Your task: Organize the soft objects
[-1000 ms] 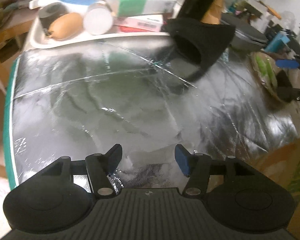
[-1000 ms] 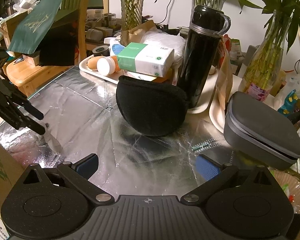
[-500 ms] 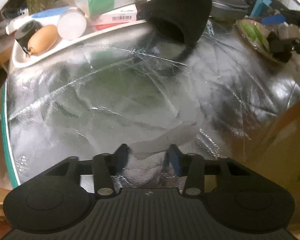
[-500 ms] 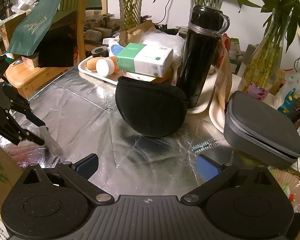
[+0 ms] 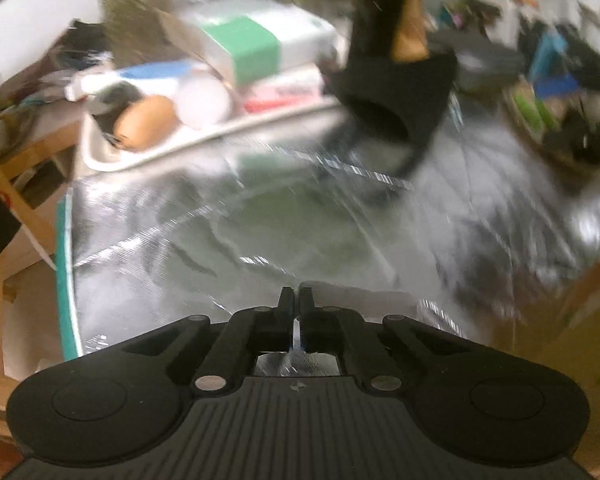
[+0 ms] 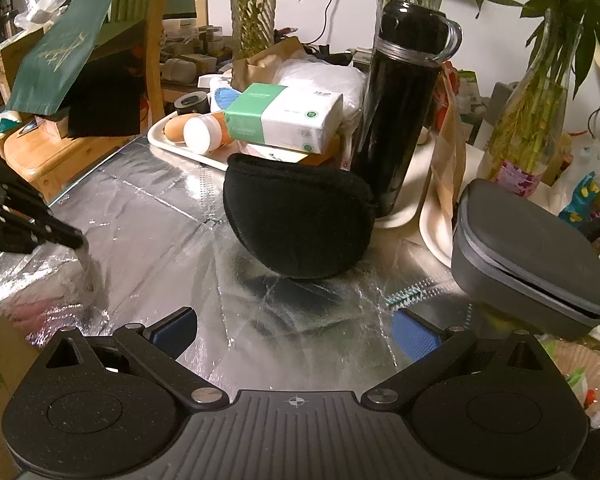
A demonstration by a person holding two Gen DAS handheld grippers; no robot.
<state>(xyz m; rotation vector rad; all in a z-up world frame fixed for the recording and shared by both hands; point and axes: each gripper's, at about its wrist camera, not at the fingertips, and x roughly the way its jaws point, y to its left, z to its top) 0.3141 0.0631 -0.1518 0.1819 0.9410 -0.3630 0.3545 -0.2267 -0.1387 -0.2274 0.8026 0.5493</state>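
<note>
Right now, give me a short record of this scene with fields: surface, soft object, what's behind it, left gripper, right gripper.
surface: crinkled silver foil sheet covering the table
soft object: black padded fabric pouch, propped on its edge, untouched
behind it: tall black flask; green and white tissue pack on a white tray
right of it: grey lidded case
left gripper: shut, pinching a fold of the foil sheet near its edge
right gripper: open, empty, facing the pouch

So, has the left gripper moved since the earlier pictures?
Yes. In the right wrist view the left gripper has risen, pinching the silver sheet, closer to the white tray.
</note>
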